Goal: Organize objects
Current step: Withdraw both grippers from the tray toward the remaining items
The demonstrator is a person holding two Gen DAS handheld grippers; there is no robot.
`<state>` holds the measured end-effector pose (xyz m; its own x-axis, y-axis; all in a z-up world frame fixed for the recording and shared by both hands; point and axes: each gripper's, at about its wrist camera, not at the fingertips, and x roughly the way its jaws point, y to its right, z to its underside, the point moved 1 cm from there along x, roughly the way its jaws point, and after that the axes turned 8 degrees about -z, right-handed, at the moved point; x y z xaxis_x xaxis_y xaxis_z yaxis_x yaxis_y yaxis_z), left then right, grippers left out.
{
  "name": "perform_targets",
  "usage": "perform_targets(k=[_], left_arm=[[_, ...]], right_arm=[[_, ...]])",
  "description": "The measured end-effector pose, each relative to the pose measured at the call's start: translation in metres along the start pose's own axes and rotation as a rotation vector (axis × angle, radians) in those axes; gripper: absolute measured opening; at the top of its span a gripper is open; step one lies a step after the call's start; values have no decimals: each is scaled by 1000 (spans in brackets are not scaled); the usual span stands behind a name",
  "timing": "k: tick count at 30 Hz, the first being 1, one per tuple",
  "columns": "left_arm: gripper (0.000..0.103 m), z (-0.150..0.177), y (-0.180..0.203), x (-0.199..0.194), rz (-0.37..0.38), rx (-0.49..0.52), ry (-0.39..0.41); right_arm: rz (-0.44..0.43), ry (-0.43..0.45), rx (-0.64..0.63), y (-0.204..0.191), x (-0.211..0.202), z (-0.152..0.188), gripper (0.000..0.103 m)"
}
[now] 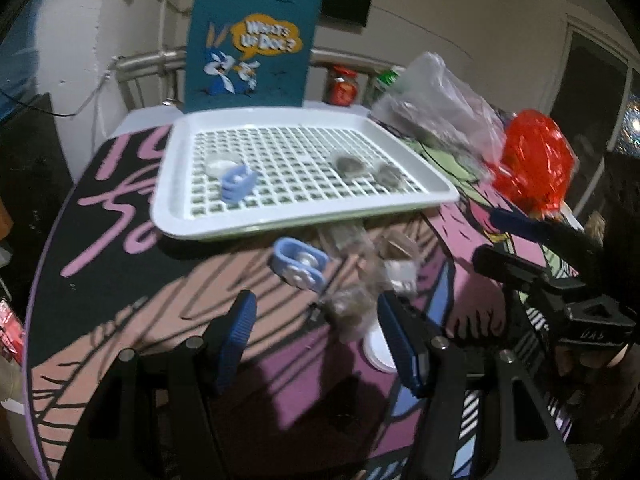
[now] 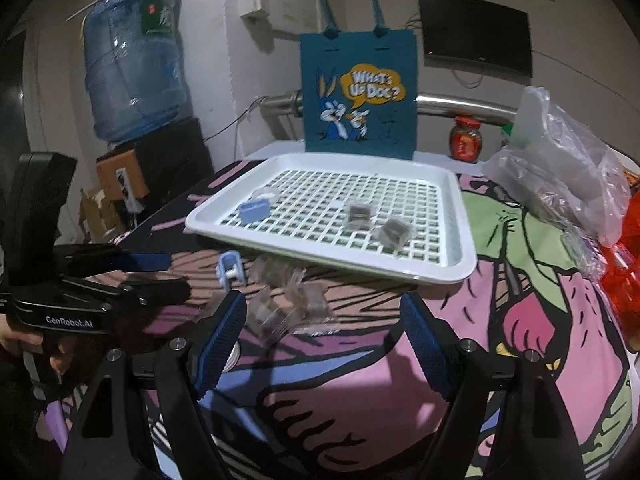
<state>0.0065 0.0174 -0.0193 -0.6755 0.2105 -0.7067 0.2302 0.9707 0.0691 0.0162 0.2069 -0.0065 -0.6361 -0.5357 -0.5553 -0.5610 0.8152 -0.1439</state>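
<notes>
Your left gripper (image 1: 316, 344) is half open and holds nothing. Near and left of the tray (image 1: 168, 184) lies a blue clip (image 1: 298, 266); right of it, the clear packets (image 2: 288, 304). Your right gripper (image 2: 322, 332) is open wide, also empty. The packets overlap, so you may pinch two or push them away.

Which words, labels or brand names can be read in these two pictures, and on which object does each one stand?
"WHAT'S UP DOC?": in the yellow speech bubble on the teal tote bag, behind the white tray.
"GenRobot.AI": on the body of the left gripper, seen from the right wrist.
Green label on the water bottle: characters too blurred to read.
Red jar label: too small to read.
Small marking on the right gripper body: unclear.
</notes>
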Motion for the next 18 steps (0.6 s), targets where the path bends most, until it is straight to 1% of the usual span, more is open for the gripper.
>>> perform_targets(k=[5,11,13,14,15,17,18], left_arm=[[62,5,9,8,18,15,-46],[62,12,27,6,108,52,-83],[62,14,34,7,139,66,-103],[62,16,37,9,143,75,-111],[62,17,40,11,142,84,-119],[59,18,43,16,139,94,-137],[57,17,44,17,131,98,-133]], right_arm=[[25,-35,7,2,7,4,79],[29,-88,23,8,17,7,79],[34,-114,24,9,23,7,77],[37,-130,23,10,27,7,74],[42,-143,21,11,30,7,70],[49,-178,15,13,39,7,66],[42,-188,19,14,42,6,65]])
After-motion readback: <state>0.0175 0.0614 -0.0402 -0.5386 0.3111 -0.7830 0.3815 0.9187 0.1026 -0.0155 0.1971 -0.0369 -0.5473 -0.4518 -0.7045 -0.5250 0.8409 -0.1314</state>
